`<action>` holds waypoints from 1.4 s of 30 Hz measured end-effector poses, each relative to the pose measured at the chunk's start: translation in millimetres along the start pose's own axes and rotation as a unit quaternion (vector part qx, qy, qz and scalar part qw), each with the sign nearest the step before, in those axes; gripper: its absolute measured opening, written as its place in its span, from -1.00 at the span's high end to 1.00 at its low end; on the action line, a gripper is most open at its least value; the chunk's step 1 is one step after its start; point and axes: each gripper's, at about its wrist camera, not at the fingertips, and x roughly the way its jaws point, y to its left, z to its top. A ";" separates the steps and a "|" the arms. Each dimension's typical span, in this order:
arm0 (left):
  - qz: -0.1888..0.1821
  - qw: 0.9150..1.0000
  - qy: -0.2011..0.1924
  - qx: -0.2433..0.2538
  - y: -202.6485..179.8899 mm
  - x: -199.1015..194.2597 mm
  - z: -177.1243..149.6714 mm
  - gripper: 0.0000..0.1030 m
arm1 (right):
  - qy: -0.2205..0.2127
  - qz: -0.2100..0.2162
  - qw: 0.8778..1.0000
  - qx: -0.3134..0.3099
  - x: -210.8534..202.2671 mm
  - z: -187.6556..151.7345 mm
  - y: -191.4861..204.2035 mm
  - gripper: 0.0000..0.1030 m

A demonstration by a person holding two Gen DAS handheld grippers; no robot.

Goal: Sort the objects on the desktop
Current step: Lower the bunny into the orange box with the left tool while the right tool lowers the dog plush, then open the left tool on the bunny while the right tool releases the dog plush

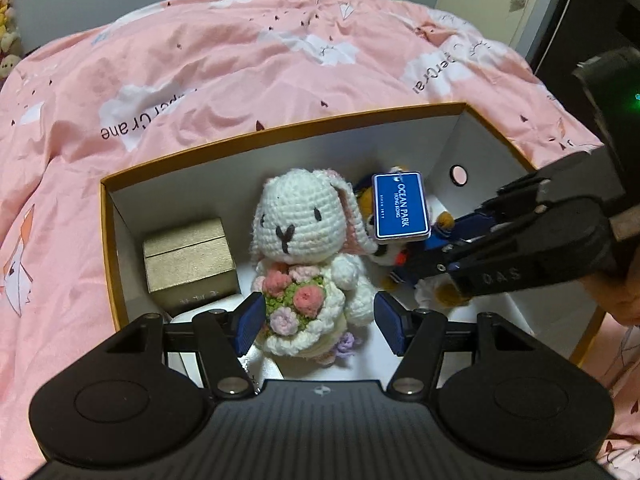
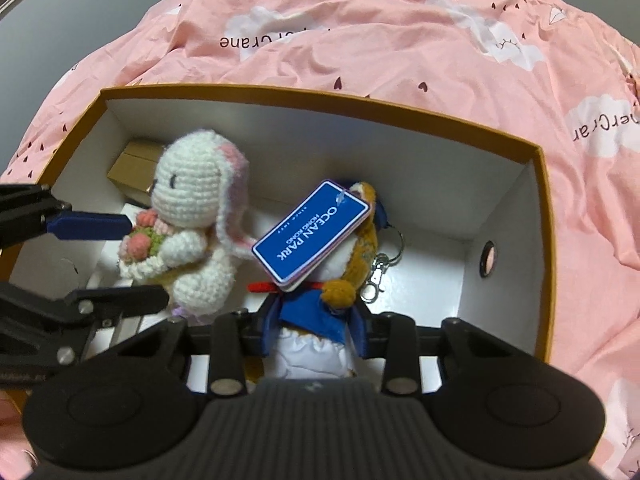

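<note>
Both toys sit inside the orange-rimmed white cardboard box on the pink printed duvet, so imo this looks like the drop-off part of the sort.

Left gripper: jaws spread apart w/ the white crocheted bunny holding a knit bouquet standing between them, pads not pressing it afaict, so it's let go or just about to grab. Right gripper: blue pads sit tight against both sides of the brown plush otter keychain in a blue sailor outfit, looks clamped on it.

What could go wrong: the two grippers are crowded close in the box. If the right one pulls out sideways it could clip the bunny's ear and tip it. The otter's big blue Ocean Park tag leans right by that ear, and the metal clip could snag too.

Bunny looks soft, upright, top-heavy. Small gold gift box sits beside it, near the left wall.
</note>
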 end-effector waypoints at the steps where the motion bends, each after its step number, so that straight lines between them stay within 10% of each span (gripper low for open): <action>1: -0.002 1.000 0.005 0.000 1.0 1.7 1.9 -0.37 | 0.000 -0.001 1.000 0.000 -0.6 -1.3 0.2 0.25; 11: -0.039 0.998 0.030 -0.047 25.8 9.0 12.2 0.19 | -0.015 0.008 1.000 -0.009 -6.6 -9.4 -1.8 0.28; 19: -0.068 0.994 0.054 -0.065 32.7 -4.2 13.0 0.23 | -0.036 0.025 0.999 -0.011 -10.7 -6.5 3.1 0.34; 34: -0.031 0.999 0.017 -0.041 16.4 5.9 13.3 0.15 | -0.009 0.026 1.000 -0.008 6.5 -9.9 12.1 0.35; 42: -0.049 0.996 0.064 0.028 2.7 6.5 2.8 -0.33 | -0.005 0.031 1.000 0.004 7.3 -13.2 4.4 0.35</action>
